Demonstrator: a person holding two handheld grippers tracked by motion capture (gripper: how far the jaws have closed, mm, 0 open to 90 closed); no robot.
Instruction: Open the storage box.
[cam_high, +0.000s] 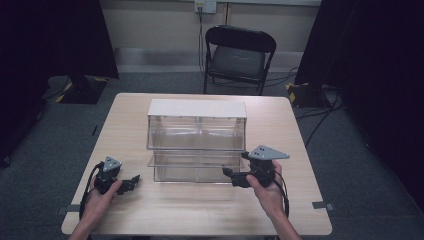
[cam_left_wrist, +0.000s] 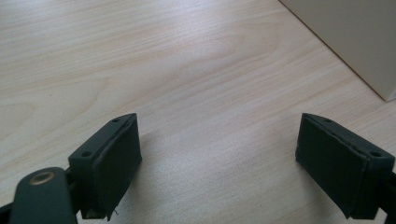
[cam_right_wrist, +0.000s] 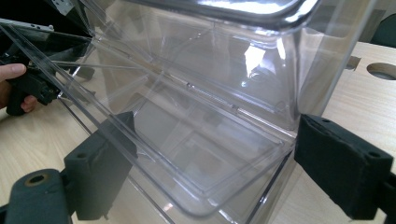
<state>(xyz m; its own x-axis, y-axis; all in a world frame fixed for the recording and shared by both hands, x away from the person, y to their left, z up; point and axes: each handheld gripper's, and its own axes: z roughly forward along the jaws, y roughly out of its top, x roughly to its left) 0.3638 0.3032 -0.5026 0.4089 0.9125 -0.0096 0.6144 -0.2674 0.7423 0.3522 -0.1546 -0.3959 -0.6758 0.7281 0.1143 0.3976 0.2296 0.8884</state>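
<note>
— My right tongs are spread wide, nothing in them, their tips at the front right corner of the clear plastic drawer unit. In the right gripper view one jaw sits behind the clear front panel and the other stands outside the corner, so the wall runs between them.

— And the left?

— My left tongs gape too, empty, over bare wooden table, just beside the unit's left side but apart from it.

— Where does the unit stand?

— Mid-table, white top, two clear tiers, the lower one stepped forward toward me. Both look empty.

— What could go wrong?

— I reckon the plastic is slick and light. If I pinch that thin wall off-centre it may slip out, or the whole unit may slide across the table, since my left isn't bracing it. Glare also makes the edges hard to judge.

— Anything in the way?

— Not on the table. A folding chair and cables sit beyond the far edge, well apart.
</note>
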